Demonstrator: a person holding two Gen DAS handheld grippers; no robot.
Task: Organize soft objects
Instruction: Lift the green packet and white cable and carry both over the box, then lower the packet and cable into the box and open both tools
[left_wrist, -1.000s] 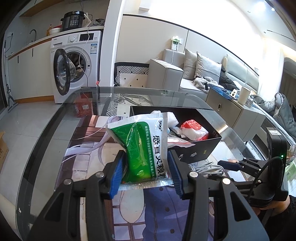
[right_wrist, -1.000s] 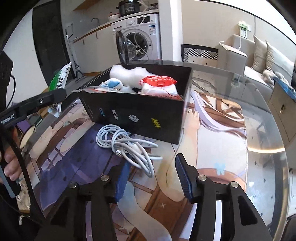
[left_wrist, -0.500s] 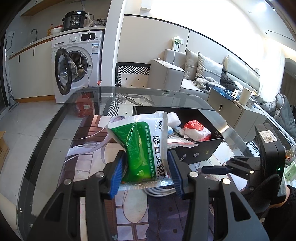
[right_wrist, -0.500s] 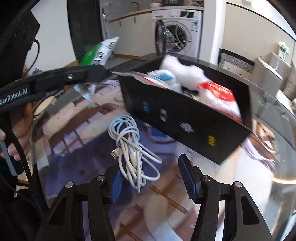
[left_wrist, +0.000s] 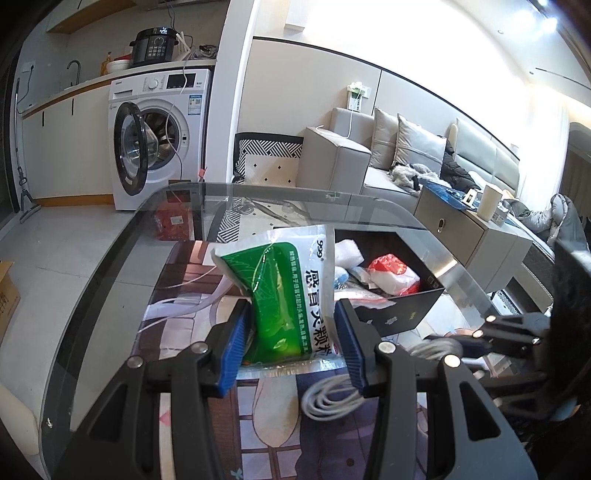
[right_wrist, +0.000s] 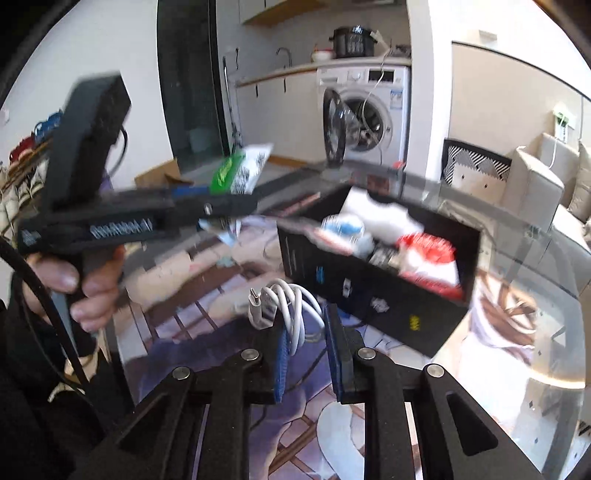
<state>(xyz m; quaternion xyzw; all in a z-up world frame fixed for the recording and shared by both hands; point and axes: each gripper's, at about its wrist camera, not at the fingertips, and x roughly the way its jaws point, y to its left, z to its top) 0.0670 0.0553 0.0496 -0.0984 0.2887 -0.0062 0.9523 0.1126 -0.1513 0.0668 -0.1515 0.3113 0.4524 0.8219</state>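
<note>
My right gripper (right_wrist: 304, 354) has just closed its jaws on the white cable (right_wrist: 291, 310), above the tabletop (right_wrist: 517, 350) beside the black box (right_wrist: 369, 295). My left gripper (left_wrist: 291, 347) pinches the green sachet (left_wrist: 288, 295). I'd lift slowly, keeping loops gathered, then clear the box wall.

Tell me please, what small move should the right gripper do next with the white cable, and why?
Probably carry the white cable over the black box and release it there. The right gripper is shut on the coil, and the box beside it already holds other soft packets.
</note>
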